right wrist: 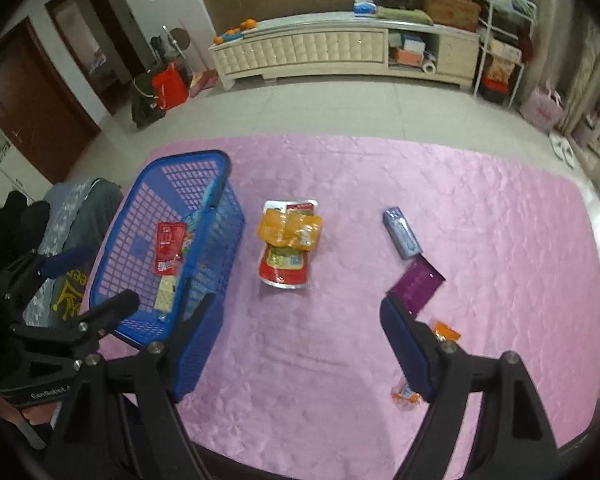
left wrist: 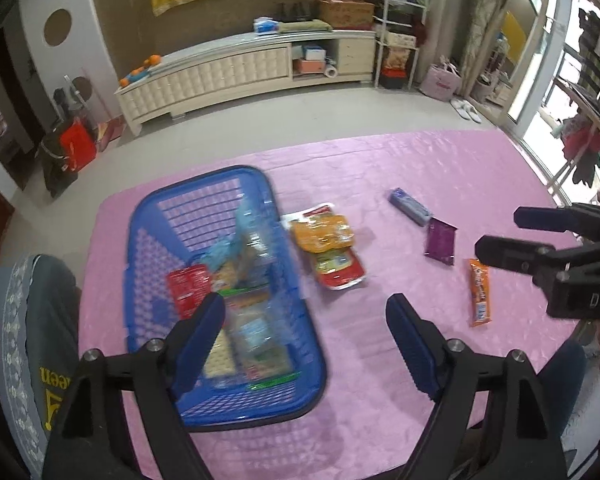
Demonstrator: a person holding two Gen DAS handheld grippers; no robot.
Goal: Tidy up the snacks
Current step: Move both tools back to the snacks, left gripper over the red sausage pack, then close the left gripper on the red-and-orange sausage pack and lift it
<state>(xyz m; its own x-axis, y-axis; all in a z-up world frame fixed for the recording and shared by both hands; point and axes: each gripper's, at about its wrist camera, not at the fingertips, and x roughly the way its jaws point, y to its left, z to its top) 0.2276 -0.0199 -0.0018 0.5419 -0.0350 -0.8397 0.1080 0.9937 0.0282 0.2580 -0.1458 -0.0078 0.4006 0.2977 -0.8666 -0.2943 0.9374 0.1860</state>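
A blue plastic basket (left wrist: 148, 216) (right wrist: 220, 216) stands on the left of the pink table and holds several snack packs, among them a red pack (left wrist: 188, 288) (right wrist: 169, 247). An orange pack (left wrist: 324, 232) (right wrist: 290, 230) lies on a red-and-white pack (left wrist: 340, 270) (right wrist: 284, 268) right of the basket. A blue-grey bar (left wrist: 410, 206) (right wrist: 402, 232), a purple pack (left wrist: 440, 240) (right wrist: 416, 284) and an orange stick pack (left wrist: 480, 292) (right wrist: 446, 332) lie further right. My left gripper (left wrist: 306, 340) is open and empty over the basket's near right rim. My right gripper (right wrist: 296, 332) is open and empty; its right finger covers part of the orange stick.
The pink cloth (left wrist: 380, 400) (right wrist: 320, 380) covers the table. A person's clothed body (left wrist: 32, 340) is at the left table edge. A cream cabinet (left wrist: 240, 72) and shelves stand across the floor beyond.
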